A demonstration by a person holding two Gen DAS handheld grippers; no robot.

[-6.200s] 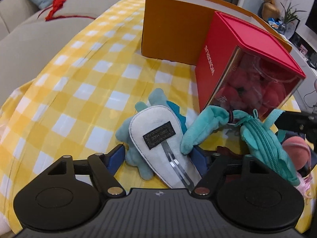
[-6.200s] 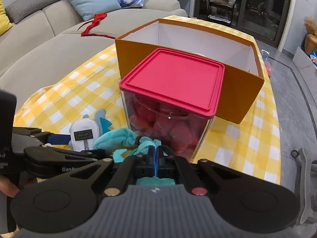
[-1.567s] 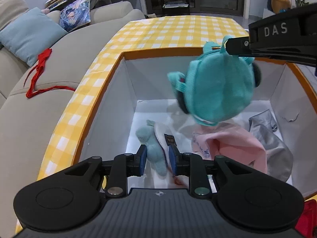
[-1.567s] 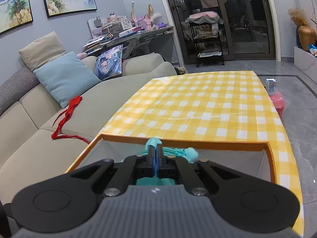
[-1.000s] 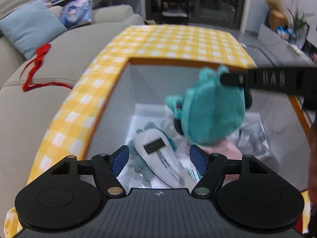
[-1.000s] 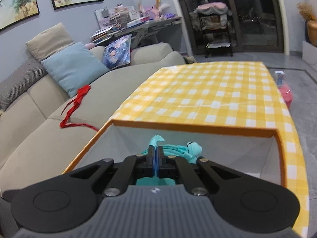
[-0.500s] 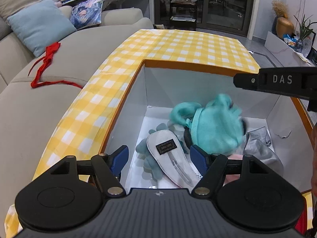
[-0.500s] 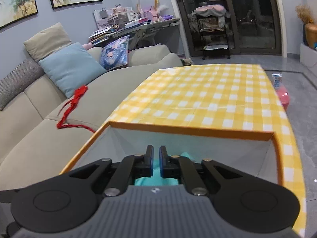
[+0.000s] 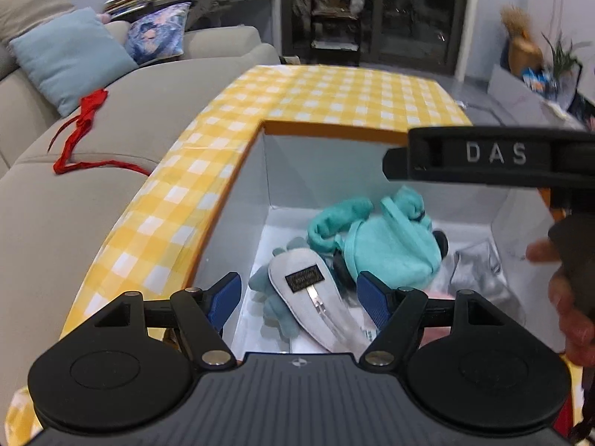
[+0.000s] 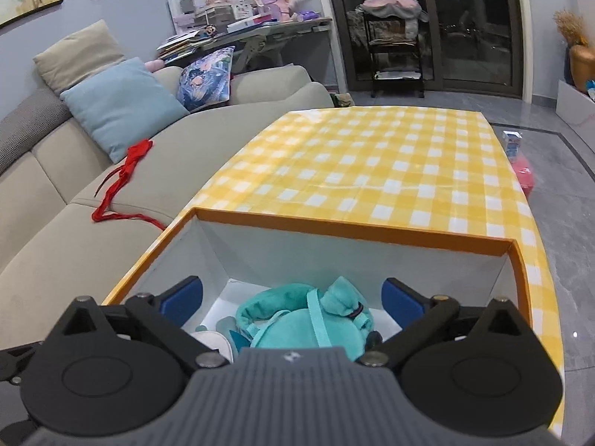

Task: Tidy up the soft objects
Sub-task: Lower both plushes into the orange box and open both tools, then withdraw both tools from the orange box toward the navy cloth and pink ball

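An orange box with white inner walls stands on the yellow checked table. Inside lie a teal plush backpack, a white-grey plush with a hair clip, a silver item and some pink fabric. My left gripper hangs open over the box, holding nothing. One finger of my right gripper crosses above the box. In the right wrist view my right gripper has its jaws opening wide. The teal plush backpack lies loose on the box floor below them.
A beige sofa runs along the left, with a red ribbon and a blue cushion on it. The checked tablecloth stretches beyond the box's far rim. A hand shows at the right edge.
My right gripper went from shut to wide open. The teal backpack dropped from it into the box and came to rest beside the white-grey plush. My left gripper stayed open.
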